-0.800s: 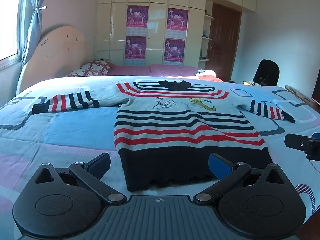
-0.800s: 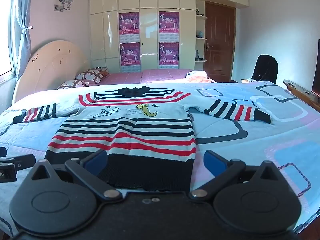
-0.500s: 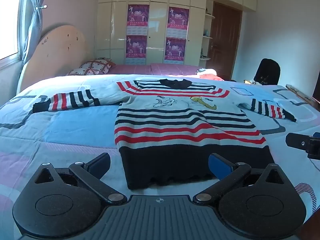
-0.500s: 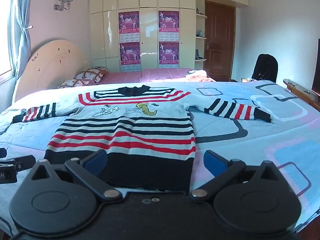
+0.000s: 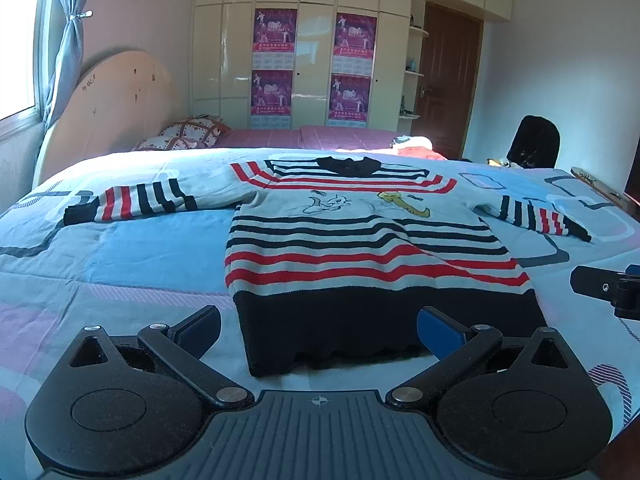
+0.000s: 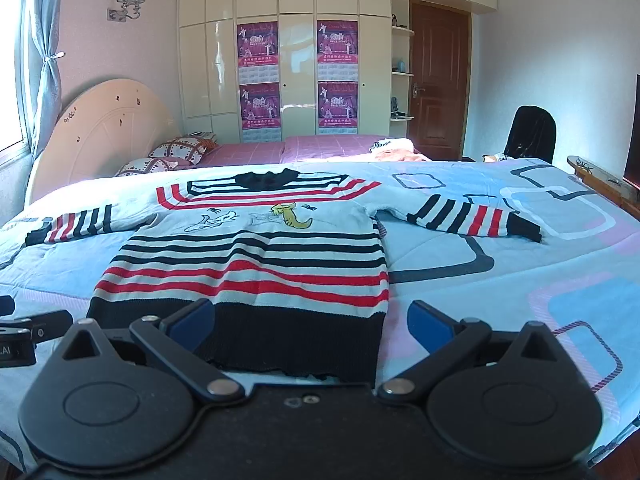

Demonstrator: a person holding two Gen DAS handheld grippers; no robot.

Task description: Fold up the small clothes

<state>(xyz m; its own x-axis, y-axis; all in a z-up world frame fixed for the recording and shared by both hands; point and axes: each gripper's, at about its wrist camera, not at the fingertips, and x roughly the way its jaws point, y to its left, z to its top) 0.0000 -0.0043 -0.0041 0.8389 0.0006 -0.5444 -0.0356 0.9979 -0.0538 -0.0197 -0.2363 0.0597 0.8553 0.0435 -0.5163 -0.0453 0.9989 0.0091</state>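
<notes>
Left gripper [image 5: 318, 330] wide, before flat sweater [image 5: 360, 248].

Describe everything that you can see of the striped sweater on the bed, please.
The sweater is a small knitted one, pale grey with red and black stripes, a black collar, a wide black hem band and cartoon figures on the chest. It lies flat and unfolded, front up, on the blue patterned bedcover, collar away from the cameras, both sleeves spread sideways. Only the bedcover touches it.
</notes>
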